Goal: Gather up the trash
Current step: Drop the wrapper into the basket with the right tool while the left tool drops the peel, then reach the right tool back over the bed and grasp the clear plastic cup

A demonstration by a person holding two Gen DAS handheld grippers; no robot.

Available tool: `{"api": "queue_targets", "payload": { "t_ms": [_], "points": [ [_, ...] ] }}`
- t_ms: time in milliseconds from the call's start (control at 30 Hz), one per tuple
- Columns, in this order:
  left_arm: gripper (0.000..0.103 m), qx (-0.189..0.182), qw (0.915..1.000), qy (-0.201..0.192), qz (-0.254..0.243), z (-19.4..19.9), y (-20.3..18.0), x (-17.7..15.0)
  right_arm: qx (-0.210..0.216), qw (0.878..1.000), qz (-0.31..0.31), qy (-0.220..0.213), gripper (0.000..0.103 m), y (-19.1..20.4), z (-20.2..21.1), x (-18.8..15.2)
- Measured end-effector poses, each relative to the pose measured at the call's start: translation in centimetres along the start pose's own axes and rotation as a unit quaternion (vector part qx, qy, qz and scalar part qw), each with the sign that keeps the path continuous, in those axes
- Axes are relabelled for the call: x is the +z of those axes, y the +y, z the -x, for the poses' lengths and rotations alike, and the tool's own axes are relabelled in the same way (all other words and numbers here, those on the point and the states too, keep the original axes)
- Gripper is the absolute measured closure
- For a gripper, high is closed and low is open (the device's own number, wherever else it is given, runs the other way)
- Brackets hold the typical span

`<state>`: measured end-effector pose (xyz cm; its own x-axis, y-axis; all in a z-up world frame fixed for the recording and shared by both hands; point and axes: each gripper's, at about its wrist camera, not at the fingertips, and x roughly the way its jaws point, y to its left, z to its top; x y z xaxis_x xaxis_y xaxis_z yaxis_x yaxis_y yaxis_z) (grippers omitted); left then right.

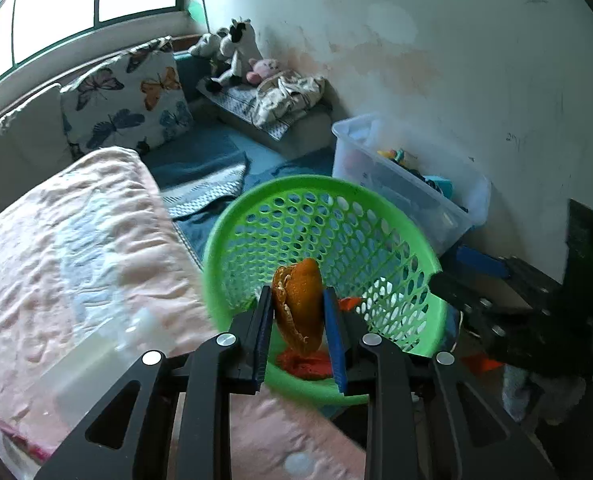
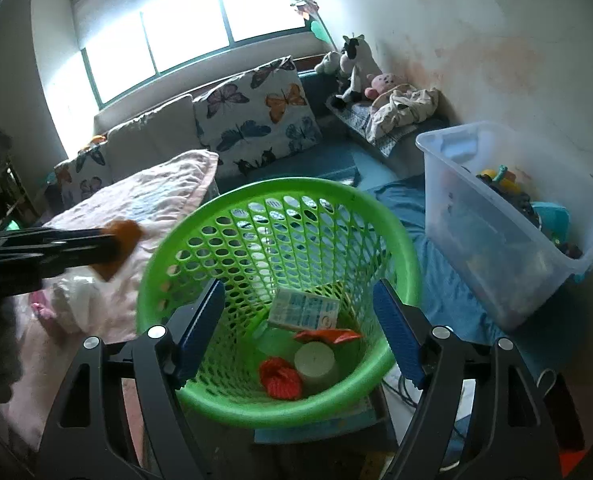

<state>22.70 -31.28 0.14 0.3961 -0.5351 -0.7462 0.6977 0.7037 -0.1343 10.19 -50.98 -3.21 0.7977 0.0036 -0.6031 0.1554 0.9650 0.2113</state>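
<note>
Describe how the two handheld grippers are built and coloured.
Both match: the left gripper and right gripper have matte black linkage arms with triangular cut-outs, round silver pivot bolts, and flat ribbed blue pads lining the fingers. No cables or sleeves show.

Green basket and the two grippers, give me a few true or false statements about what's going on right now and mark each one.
1. The left gripper is shut on an orange peel. True.
2. The right gripper holds a milk carton. False: it is open and empty; the carton lies in the green basket.
3. The basket is empty. False: it holds the carton, a red wad and a cup.
4. A clear plastic bin stands right of the basket. True.
</note>
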Motion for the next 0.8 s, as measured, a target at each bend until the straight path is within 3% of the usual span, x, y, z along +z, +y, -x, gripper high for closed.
{"api": "queue_targets", "payload": {
  "t_ms": [200,300,400,800],
  "points": [
    [0.075,-0.006,0.9998,0.015,-0.005,-1.8,-0.8,0.0,0.010,1.000,-0.015,-0.006,0.025,-0.3,1.5,-1.0],
    [0.059,-0.011,0.9998,0.018,-0.003,-2.2,-1.0,-0.2,0.015,1.000,-0.022,-0.006,0.025,-0.3,1.8,-1.5],
    [0.052,-0.015,0.9998,0.014,-0.006,-2.1,-1.3,-0.4,0.017,0.999,-0.027,-0.005,0.025,-0.4,2.0,-1.9],
    [0.050,0.006,0.9997,-0.019,0.010,3.4,0.4,-2.9,0.039,0.999,-0.017,-0.010,0.025,2.3,3.5,-2.5]
  ]
}}
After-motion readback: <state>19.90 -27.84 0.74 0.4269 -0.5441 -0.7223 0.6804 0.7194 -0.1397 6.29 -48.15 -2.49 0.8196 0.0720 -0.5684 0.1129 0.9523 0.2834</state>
